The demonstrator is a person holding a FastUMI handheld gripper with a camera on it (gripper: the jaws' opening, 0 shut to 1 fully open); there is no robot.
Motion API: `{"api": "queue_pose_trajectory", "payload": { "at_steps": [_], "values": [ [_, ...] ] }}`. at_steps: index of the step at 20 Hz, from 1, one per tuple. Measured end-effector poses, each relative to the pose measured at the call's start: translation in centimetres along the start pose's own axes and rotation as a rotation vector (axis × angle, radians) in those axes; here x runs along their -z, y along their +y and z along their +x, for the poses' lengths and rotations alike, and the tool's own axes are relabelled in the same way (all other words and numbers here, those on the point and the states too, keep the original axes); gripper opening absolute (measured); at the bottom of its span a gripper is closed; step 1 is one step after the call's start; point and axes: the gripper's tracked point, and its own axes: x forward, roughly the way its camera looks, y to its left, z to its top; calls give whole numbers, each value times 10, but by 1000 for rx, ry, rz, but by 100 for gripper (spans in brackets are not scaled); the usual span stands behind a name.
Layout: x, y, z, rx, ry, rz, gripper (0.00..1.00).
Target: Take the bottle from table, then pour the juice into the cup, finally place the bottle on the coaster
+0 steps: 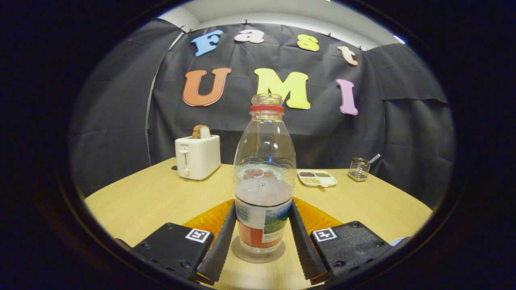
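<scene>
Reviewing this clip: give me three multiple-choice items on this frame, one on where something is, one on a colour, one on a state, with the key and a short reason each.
1. Where does the bottle stand?
A. on the round coaster between the jaws
B. on top of the toaster
C. in the divided dish

2. What colour is the ring around the bottle's neck?
A. green
B. red
C. blue

3. What state is the bottle's mouth in?
A. closed with a cap
B. plugged with a cork
C. open, no cap on it

Key:
1 A: the bottle's base sits on the coaster, with the gripper jaws flanking it on both sides.
2 B: a red band circles the neck just under the mouth.
3 C: the rim is bare and you see through it.

The toaster and divided dish stand farther back on the table.
</scene>
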Motion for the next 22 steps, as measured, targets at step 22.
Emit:
{"api": "queue_pose_trajectory", "payload": {
  "at_steps": [22],
  "values": [
    [8, 8, -4, -27, 23, -37, 100]
  ]
}}
